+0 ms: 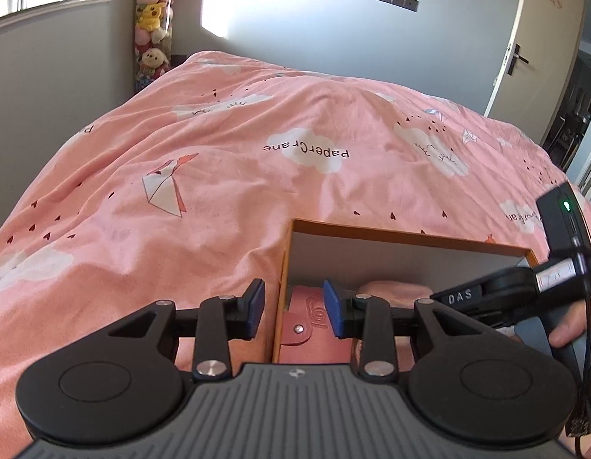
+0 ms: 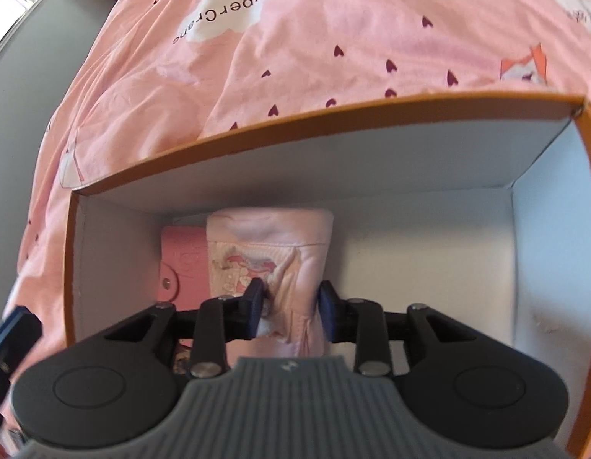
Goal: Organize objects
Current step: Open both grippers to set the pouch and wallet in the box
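Right tool (image 2: 291, 308) clamps folded pink cloth (image 2: 270, 244) inside orange box (image 2: 372, 160) (beside wallet (image 2: 180, 264)); next: release; left tool (image 1: 294, 308) idle, unclenched.

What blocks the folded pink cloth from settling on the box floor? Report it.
Nothing visible does. The right gripper holds the folded pink cloth already inside the orange box, beside the pink wallet. The white floor right of the cloth is bare. What lies directly beneath the cloth is hidden.
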Action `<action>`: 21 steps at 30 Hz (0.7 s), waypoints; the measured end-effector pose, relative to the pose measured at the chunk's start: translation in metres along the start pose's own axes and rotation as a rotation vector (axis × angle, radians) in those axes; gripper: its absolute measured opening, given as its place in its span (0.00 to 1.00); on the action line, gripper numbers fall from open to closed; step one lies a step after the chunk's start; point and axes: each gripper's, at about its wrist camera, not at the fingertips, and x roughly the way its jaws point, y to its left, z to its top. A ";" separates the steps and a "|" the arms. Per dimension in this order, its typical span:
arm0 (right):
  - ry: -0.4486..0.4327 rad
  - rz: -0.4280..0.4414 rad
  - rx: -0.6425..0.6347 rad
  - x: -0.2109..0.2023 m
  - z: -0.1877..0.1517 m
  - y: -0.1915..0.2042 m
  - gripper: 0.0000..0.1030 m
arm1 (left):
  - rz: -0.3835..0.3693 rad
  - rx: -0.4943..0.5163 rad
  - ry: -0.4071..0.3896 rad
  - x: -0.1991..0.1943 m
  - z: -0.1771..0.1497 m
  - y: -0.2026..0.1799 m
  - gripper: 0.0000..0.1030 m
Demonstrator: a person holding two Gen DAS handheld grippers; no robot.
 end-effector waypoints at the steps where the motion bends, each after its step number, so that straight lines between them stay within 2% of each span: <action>1: -0.011 -0.014 -0.014 -0.002 0.000 0.001 0.47 | -0.004 -0.011 0.003 0.001 0.001 0.003 0.39; 8: -0.027 -0.043 -0.072 -0.003 -0.002 0.000 0.47 | -0.014 -0.051 0.048 0.010 0.003 0.015 0.39; 12: -0.013 -0.016 -0.084 0.007 -0.004 0.005 0.29 | -0.028 -0.074 0.084 0.016 0.001 0.020 0.31; 18: -0.042 0.013 -0.079 0.010 0.001 0.007 0.24 | -0.049 -0.105 0.103 0.019 0.000 0.024 0.27; 21: -0.046 -0.004 -0.121 0.013 0.000 0.013 0.23 | -0.050 -0.107 0.105 0.020 0.000 0.023 0.26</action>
